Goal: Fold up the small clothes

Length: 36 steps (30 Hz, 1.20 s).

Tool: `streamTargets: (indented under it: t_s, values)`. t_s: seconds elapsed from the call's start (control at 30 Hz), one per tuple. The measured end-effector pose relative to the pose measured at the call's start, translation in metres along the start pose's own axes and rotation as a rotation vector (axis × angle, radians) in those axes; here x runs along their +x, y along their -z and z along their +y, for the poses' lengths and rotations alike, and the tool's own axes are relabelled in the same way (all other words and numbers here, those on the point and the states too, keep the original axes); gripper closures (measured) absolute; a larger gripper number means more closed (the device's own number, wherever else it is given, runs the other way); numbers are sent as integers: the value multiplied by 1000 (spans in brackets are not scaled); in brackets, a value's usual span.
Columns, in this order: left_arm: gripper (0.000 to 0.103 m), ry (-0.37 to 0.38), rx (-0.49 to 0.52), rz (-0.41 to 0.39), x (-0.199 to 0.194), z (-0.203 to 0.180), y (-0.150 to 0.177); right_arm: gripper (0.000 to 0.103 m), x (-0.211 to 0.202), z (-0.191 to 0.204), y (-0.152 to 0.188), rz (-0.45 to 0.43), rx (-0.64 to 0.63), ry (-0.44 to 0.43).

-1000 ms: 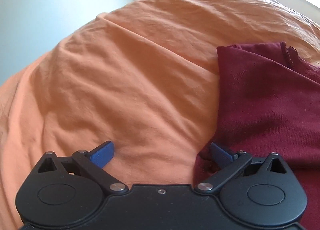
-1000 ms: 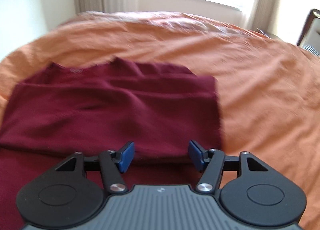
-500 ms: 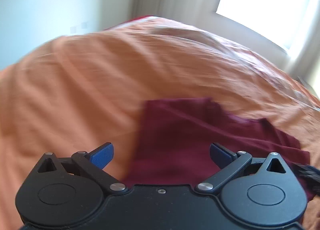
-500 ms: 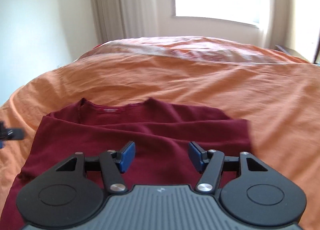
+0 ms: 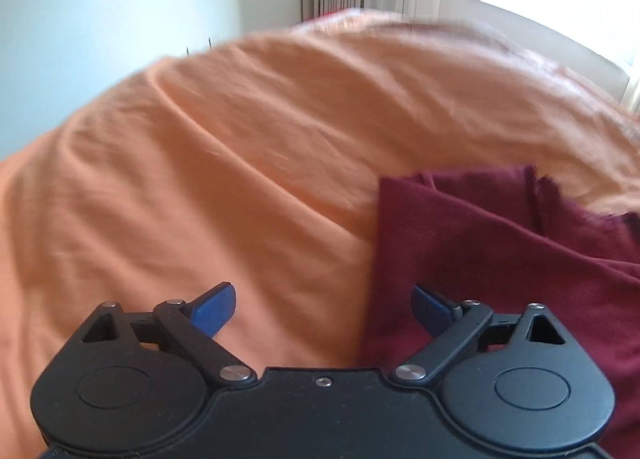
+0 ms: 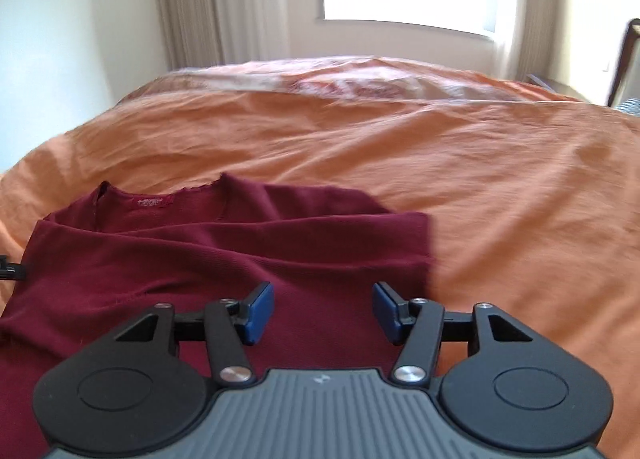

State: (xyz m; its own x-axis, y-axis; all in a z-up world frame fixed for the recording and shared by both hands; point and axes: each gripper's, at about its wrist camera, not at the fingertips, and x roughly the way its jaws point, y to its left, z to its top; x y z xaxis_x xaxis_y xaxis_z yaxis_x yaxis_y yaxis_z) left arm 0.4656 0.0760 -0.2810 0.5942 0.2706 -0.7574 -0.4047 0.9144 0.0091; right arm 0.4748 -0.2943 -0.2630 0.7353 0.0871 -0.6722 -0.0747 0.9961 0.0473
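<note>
Orange bedspread (image 6: 460,179) with a maroon shirt (image 6: 224,255) lying partly folded. Left gripper (image 5: 323,301) spread wide at the shirt's edge; right gripper (image 6: 323,311) spread above it, both empty.

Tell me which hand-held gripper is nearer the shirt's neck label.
Left, probably. The left hand-held gripper straddles the shirt's left edge, on the label's side; the right hand-held gripper hangs over the opposite half.

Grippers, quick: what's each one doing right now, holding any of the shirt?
Left gripper: open, holding nothing, over the left edge of the maroon shirt.
Right gripper: open, holding nothing, above the shirt.
</note>
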Motion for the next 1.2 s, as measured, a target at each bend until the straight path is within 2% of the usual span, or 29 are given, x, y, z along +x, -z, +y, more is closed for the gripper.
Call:
streamTargets:
  t_s: [0.03,0.1,0.23,0.33,0.5,0.63,0.73,0.8,0.87,0.97,1.03,1.13,1.17,1.2]
  values:
    - [1,-2,10,-23,-14,4,6,41,-9,-6,3,-5,14,18]
    - [1,9,47,-71,-40,9,25,41,-18,-18,8,3,35,45]
    - [1,107,191,-104,-60,-3,56,41,-17,-37,11,38,81,64]
    - [1,65,317,-88,-49,-20,70,41,-12,-46,12,42,122,60]
    - [0,-30,435,-72,-20,-32,72,43,-2,-53,14,70,164,59]
    - [0,-50,552,-126,-10,-36,66,51,1,-48,14,75,144,37]
    - [1,-85,559,-198,-13,-38,58,51,-5,-45,14,57,154,33]
    - [3,-111,547,-233,-15,-36,56,55,-8,-44,13,54,162,23]
    - [18,-81,540,-226,-15,-34,54,60,-12,-43,14,59,158,11]
    - [30,-64,551,-229,-17,-38,57,61,-17,-47,17,62,172,24]
    - [33,-65,566,-234,-18,-41,61,61,-17,-52,20,62,204,32]
    - [33,-66,550,-227,-17,-40,63,62,-11,-56,18,64,228,28]
    - [33,-64,545,-225,-16,-40,63,69,-7,-54,17,73,212,32]
    - [34,-64,544,-227,-16,-40,63,86,-2,-52,16,89,197,34]
